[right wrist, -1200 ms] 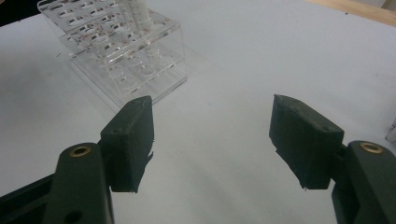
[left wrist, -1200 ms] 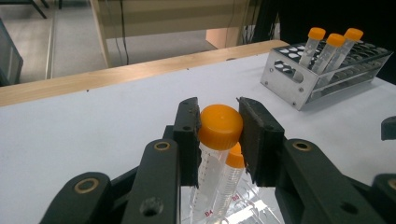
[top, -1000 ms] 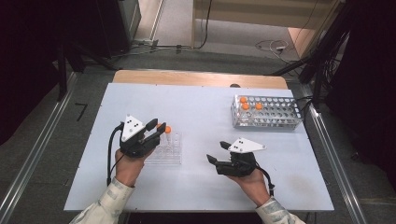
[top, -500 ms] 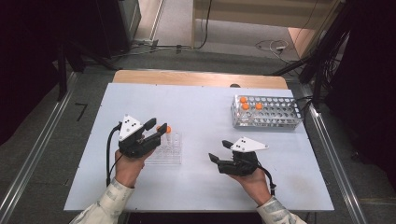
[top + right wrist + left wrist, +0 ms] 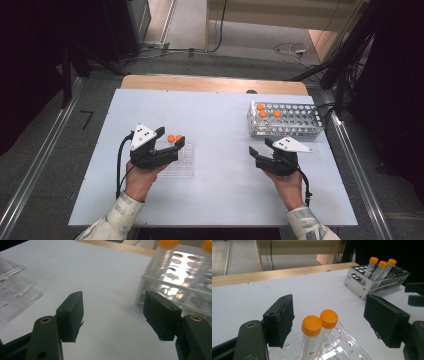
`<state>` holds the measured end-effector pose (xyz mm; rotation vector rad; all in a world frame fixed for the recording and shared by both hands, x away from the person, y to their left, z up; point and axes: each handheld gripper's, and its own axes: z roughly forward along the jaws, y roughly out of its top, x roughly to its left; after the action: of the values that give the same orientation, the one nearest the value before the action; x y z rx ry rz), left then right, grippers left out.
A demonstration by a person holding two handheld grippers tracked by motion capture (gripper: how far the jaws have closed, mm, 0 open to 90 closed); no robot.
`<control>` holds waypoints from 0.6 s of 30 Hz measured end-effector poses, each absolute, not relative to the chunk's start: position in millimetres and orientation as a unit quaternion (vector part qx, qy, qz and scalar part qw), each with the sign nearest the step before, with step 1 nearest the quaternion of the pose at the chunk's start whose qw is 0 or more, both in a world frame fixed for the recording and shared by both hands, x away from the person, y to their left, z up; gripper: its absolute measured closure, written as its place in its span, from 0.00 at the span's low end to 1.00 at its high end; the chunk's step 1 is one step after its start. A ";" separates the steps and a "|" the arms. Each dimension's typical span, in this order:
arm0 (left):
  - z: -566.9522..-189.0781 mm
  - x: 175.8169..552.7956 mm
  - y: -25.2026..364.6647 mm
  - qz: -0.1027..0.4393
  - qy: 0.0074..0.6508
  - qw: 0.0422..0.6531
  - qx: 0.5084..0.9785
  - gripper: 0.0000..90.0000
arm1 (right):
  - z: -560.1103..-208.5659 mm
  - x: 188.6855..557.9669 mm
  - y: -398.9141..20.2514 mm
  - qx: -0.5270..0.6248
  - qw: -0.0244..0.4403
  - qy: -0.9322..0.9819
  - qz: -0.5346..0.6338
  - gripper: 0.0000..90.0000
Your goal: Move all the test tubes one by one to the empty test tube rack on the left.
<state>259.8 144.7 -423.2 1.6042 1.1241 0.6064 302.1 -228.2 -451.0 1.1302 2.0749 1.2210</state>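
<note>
Right now the left gripper (image 5: 329, 322) stands with its jaws spread wide and nothing between the pads, poised just behind two orange-capped tubes (image 5: 319, 332) that stand side by side, caps touching, in a clear plastic rack (image 5: 181, 159) at the left of the white table (image 5: 220, 125). These tubes look light, stiff and smooth-walled, probably plastic and somewhat slippery, so my guess is that the ridged cap or the wall just under it gives the surest hold; with the caps pressed together, closing on one alone would be awkward. Whether anything is inside them cannot be told. Further out, the right gripper (image 5: 261, 148) is also wide open and empty, held low over bare table near the front of a metal rack (image 5: 285, 120). That rack, at the far right of the table, holds three more orange-capped tubes (image 5: 380, 266) leaning in its left end, with most holes free.
</note>
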 end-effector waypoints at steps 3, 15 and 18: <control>-423.8 260.1 143.4 0.252 0.467 0.517 0.672 0.26 | -449.7 311.0 -238.6 0.435 0.251 0.742 0.444 0.36; -423.8 260.2 143.5 0.254 0.468 0.518 0.669 0.24 | -444.8 344.5 -257.3 0.478 0.280 0.707 0.439 0.43; -423.8 260.4 143.7 0.255 0.469 0.518 0.669 0.24 | -444.4 352.8 -259.8 0.486 0.287 0.701 0.436 0.47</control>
<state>260.4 143.7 -423.8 1.6054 1.1245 0.6122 352.8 -259.8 -444.4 1.2980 1.8740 1.1646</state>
